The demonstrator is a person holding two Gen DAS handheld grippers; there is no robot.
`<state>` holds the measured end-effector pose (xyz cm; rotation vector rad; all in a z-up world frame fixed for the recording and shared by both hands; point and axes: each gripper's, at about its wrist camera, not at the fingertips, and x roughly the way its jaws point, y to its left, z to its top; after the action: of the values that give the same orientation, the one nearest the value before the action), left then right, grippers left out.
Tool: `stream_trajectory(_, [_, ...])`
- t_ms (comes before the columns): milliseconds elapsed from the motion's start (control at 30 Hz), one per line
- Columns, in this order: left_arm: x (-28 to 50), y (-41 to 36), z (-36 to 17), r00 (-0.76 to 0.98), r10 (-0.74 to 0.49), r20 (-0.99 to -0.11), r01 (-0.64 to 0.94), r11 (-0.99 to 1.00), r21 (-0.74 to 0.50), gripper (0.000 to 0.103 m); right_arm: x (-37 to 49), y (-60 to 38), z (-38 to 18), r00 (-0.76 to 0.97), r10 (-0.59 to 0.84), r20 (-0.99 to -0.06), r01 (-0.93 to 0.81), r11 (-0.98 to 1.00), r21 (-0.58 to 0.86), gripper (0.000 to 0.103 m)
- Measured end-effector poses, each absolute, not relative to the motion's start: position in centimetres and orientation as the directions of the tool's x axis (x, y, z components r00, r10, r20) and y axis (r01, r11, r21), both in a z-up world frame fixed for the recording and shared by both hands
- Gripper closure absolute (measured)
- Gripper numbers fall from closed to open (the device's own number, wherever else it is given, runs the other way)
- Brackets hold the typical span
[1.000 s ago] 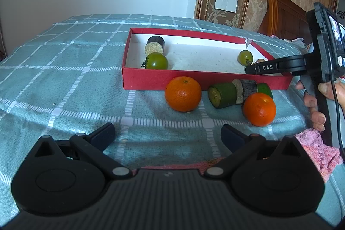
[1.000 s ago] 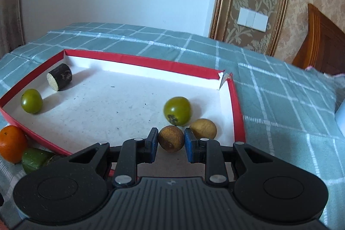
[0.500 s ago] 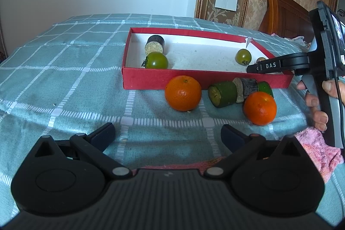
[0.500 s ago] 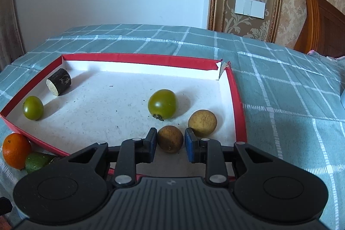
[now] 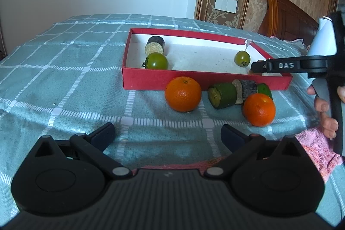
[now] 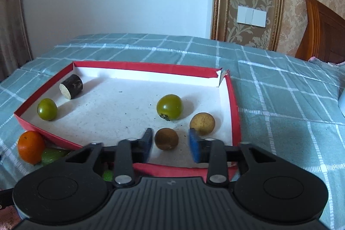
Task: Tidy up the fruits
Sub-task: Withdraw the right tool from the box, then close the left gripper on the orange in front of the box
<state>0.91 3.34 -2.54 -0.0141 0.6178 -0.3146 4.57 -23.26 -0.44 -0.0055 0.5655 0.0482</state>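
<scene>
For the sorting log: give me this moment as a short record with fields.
container: red box on the checked bedspread
inside box: two green tomatoes, dark cut piece, two brown round fruits
outside box: two oranges, green and dark cut pieces
right hand-held gripper: open, darker brown fruit between its fingers, ungripped
left hand-held gripper: open, holding nothing, short of the oranges

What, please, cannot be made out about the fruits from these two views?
- Left wrist view: brown fruit in the red box, mostly hidden by the right tool.
- Right wrist view: green pieces beside the orange, hidden behind the box wall and tool body.
</scene>
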Motion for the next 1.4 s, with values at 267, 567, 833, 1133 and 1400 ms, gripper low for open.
stream_trajectory(267, [0.9, 2.7, -2.3, 0.772, -0.264, -0.578, 0.275, 0.959, -0.07, 0.0, 1.7, -24.4, 0.2, 0.885, 0.027, -0.464, -0.014, 0.999, 0.031, 0.033])
stream_trajectory(567, [1.5, 0.9, -1.0, 0.812, -0.248, -0.528, 0.275, 0.961, -0.029, 0.005, 0.7, -25.4, 0.0, 0.894, 0.015, -0.448, 0.04, 0.993, 0.114, 0.024])
stream_trajectory(833, [3.6, -0.2, -1.1, 0.797, -0.229, -0.559, 0.295, 0.955, 0.028, 0.036, 0.9, -25.3, -0.4, 0.881, 0.01, -0.472, 0.046, 0.993, 0.106, 0.023])
stream_trajectory(1133, [4.1, -0.5, -2.1, 0.779, -0.267, -0.567, 0.336, 0.942, 0.018, 0.066, 1.0, -24.9, -0.7, 0.877, -0.008, -0.48, 0.054, 0.995, 0.083, 0.02])
stream_trajectory(1400, [3.4, 0.1, -1.7, 0.778, -0.29, -0.557, 0.347, 0.938, -0.003, 0.067, 1.0, -24.5, -0.9, 0.881, -0.022, -0.472, 0.056, 0.997, 0.058, 0.018])
